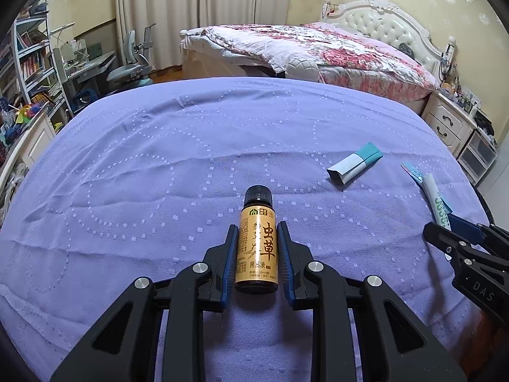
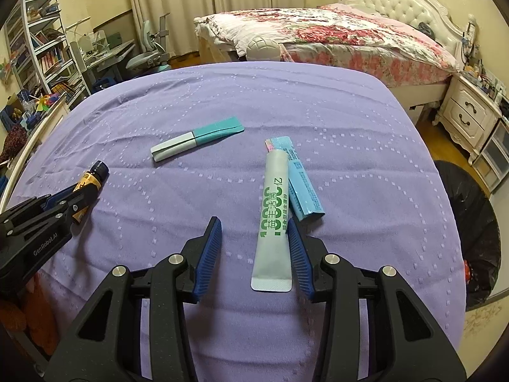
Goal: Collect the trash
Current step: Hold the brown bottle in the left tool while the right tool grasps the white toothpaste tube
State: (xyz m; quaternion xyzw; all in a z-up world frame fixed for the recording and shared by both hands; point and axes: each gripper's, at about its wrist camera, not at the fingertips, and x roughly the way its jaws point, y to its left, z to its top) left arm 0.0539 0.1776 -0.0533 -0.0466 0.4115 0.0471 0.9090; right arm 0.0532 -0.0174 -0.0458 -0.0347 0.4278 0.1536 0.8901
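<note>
Left gripper (image 1: 257, 227) clamps the small amber bottle (image 1: 257, 242) on the purple bedspread (image 1: 159, 159); right gripper (image 2: 253, 224) stands apart, pale toothpaste tube (image 2: 273, 219) between its fingers.

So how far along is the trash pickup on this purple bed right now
Nothing looks binned yet. In hand: the left gripper is shut on the small bottle. The right gripper straddles the white sachet, one pad touching, the other clear, so no grip yet. Left: the blue packet, the teal packet, then everything into the black bin bag.
</note>
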